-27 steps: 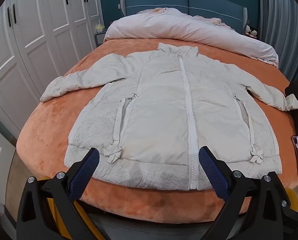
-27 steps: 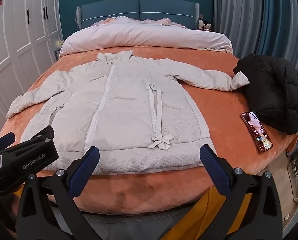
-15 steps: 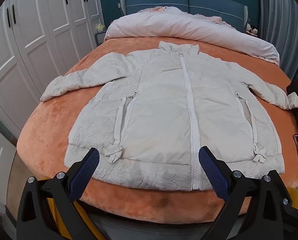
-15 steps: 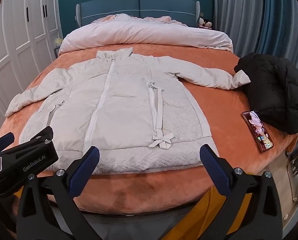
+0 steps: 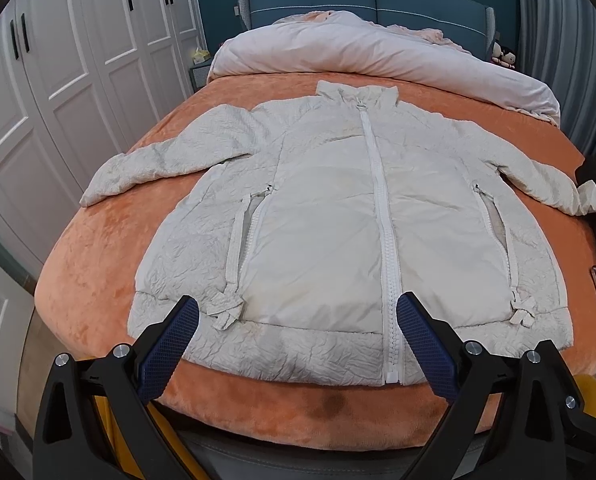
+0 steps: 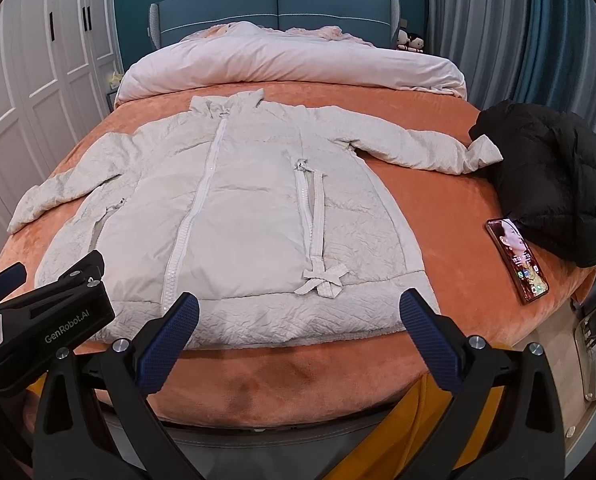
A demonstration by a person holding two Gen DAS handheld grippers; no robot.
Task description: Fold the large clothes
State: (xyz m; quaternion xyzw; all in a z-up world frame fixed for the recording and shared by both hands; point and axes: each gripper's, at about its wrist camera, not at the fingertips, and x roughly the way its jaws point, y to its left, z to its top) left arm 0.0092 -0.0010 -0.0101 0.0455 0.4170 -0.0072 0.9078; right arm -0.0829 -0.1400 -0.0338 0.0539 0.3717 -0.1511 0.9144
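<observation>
Wardrobe of white panelled doors at far left. Left gripper hovers over the near hem, jaws wide, nothing between them. Cream quilted zip-front jacket lies flat and face up on the orange plush bedspread, both sleeves spread out, zip closed. Right gripper likewise wide and empty above the hem. Black puffer coat and smartphone at right. Step: folding not yet begun, approach only. Next move probably calls for pinching a sleeve or side edge and carrying it across the body.
</observation>
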